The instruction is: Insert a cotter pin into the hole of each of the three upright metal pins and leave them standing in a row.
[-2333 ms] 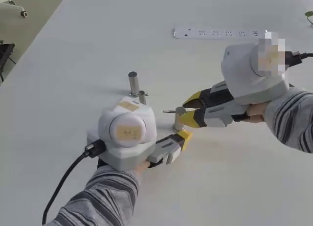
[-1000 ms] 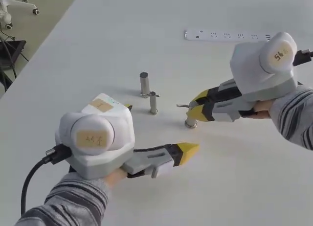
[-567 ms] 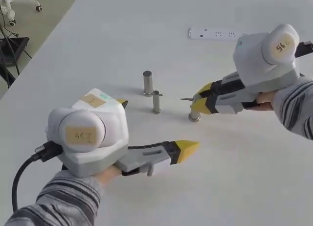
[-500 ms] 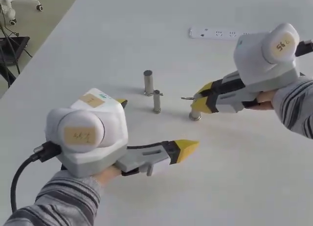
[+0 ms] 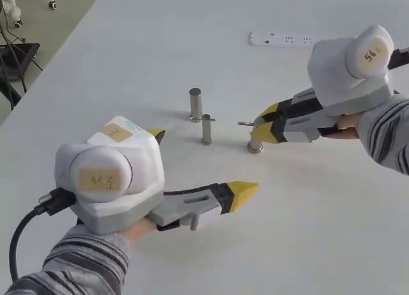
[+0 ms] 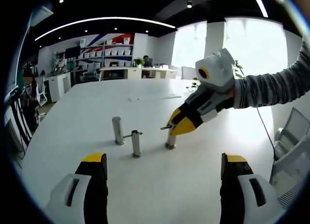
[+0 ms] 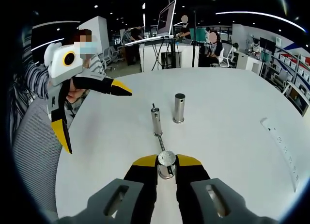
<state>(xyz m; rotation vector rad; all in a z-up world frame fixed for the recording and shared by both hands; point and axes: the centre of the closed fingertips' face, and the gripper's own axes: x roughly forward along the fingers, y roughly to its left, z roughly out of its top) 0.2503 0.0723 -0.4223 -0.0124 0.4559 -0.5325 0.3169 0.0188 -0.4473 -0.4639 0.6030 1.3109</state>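
right gripper (image 5: 261,133) was pressed together on the top of the third pin (image 5: 255,146), whose base sat on the table (image 5: 307,231); cotter pin (image 5: 243,123) poked out past the jaw tips towards the other two; couldn't tell if the pads also bit the cotter's near end; left gripper (image 6: 163,158) was spread wide, held nothing, well apart from all three; step, as I judged it: seat and let go; keep the pin plumb with its foot flat, nudge it into line first, open slowly, back off along the jaw axis so the cotter isn't dragged out or the pin tipped; middle pin (image 5: 206,129) stood near the third with its own cotter through it; far pin (image 5: 195,103) just beyond; the third stood off their line, its gap wider than theirs
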